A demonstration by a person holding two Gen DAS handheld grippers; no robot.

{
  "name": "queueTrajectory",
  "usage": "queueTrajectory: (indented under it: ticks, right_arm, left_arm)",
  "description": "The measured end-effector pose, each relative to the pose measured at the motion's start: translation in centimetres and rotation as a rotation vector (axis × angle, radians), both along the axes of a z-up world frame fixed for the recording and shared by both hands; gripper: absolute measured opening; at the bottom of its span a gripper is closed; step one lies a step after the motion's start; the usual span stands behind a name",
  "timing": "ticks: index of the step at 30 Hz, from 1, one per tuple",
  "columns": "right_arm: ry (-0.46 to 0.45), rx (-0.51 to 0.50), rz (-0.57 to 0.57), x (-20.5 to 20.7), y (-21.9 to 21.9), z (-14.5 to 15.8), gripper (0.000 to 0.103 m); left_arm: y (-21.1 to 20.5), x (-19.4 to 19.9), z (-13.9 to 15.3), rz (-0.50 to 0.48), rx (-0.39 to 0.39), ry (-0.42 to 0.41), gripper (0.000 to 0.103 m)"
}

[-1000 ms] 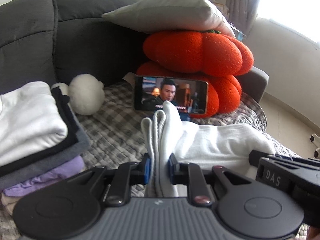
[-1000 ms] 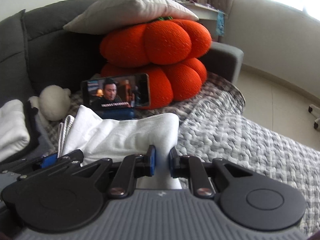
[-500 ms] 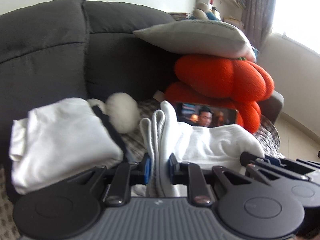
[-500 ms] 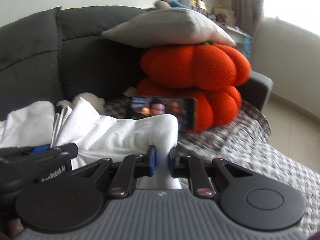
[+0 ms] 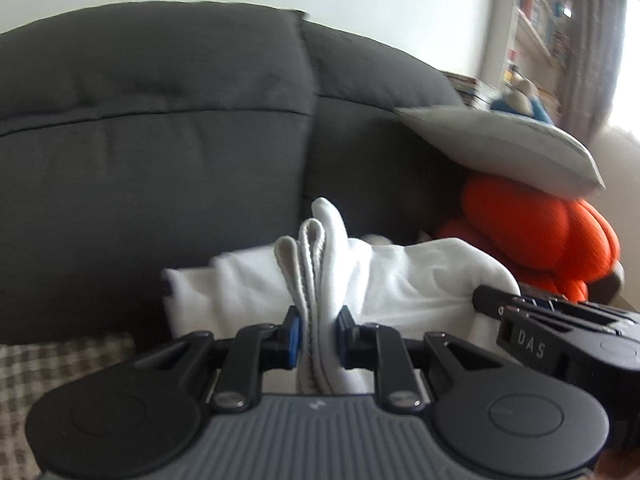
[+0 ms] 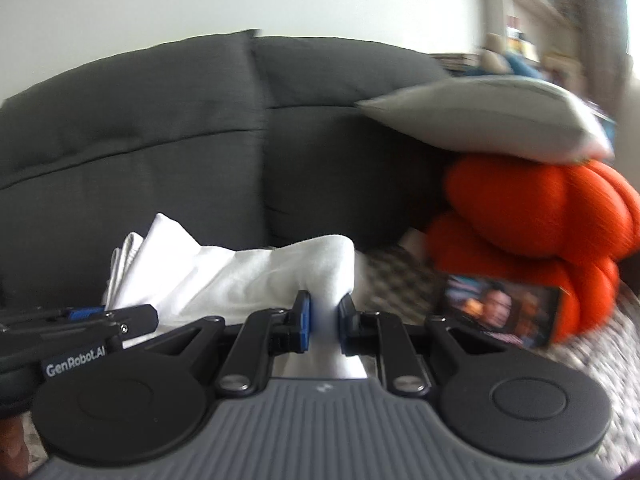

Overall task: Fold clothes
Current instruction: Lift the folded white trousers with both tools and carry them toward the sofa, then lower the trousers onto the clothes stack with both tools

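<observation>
Both grippers were clamped on the same folded white garment [image 5: 400, 280], carrying it between them. The left gripper [image 5: 318, 334] had its jaws pinched narrow on the bunched end with the ribbed edge, folds sticking up in front of the camera. The right gripper [image 6: 324, 322] was squeezed the same way on the other end, cloth pressed flat between the blue pads [image 6: 305, 322]. Neither grip had changed since a second earlier.

What did change was the view. A second before, both cameras looked at the phone and the checkered blanket with the stack of folded clothes off to the left. By this moment everything had swung over, so the dark grey sofa back [image 5: 160, 160] filled most of the left view, and the top white piece of the stack [image 5: 224, 292] sat right behind the held garment. The orange cushion [image 5: 532, 236] and grey pillow [image 5: 500, 148] had slid to the right edge. From the right wrist the phone [image 6: 500, 312] had dropped to the lower right, pretty blurry, propped against the cushion on the blanket [image 6: 392, 276]. The left tool showed at that view's left edge, just beside the cloth.
</observation>
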State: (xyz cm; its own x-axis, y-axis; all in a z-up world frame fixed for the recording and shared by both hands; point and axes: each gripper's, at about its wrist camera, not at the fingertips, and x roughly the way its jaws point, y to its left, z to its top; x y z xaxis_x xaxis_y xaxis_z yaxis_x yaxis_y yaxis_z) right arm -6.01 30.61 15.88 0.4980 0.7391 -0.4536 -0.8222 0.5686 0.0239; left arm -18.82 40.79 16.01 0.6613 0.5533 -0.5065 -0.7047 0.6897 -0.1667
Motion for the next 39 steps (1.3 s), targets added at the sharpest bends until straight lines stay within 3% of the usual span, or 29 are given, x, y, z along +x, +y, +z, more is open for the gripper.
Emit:
queueTrajectory:
  ticks: [3, 8, 16, 21, 24, 28, 34, 39]
  right_arm:
    - [0.007, 0.0, 0.063, 0.1, 2.4, 0.7, 0.017]
    - [0.049, -0.021, 0.156, 1.0, 5.6, 1.0, 0.017]
    - [0.125, -0.107, 0.199, 2.7, 8.7, -1.4, 0.017]
    - [0.151, -0.103, 0.193, 3.7, 8.7, -2.0, 0.02]
    - [0.122, -0.094, 0.164, 3.8, 8.3, -1.8, 0.04]
    - [0.083, -0.033, 0.125, 3.3, 7.1, -1.0, 0.041]
    - [0.106, 0.028, 0.232, 1.7, 7.6, -0.7, 0.041]
    - [0.175, -0.027, 0.236, 2.2, 9.8, -3.1, 0.039]
  left_arm:
    - [1.6, -1.0, 0.4, 0.04, -0.002, -0.018, 0.018]
    - [4.0, -2.7, 0.0, 0.09, -0.071, -0.051, 0.018]
    - [6.4, -3.2, -3.2, 0.12, -0.18, -0.049, 0.025]
    - [6.7, -3.8, -3.3, 0.095, -0.172, -0.052, 0.033]
    - [6.8, -4.9, -3.1, 0.114, -0.168, -0.049, 0.041]
    - [6.6, -6.2, -1.8, 0.154, -0.103, -0.058, 0.041]
    - [5.6, -5.3, -0.1, 0.07, -0.002, -0.081, 0.039]
    - [5.4, -2.6, -2.8, -0.019, 0.004, 0.016, 0.035]
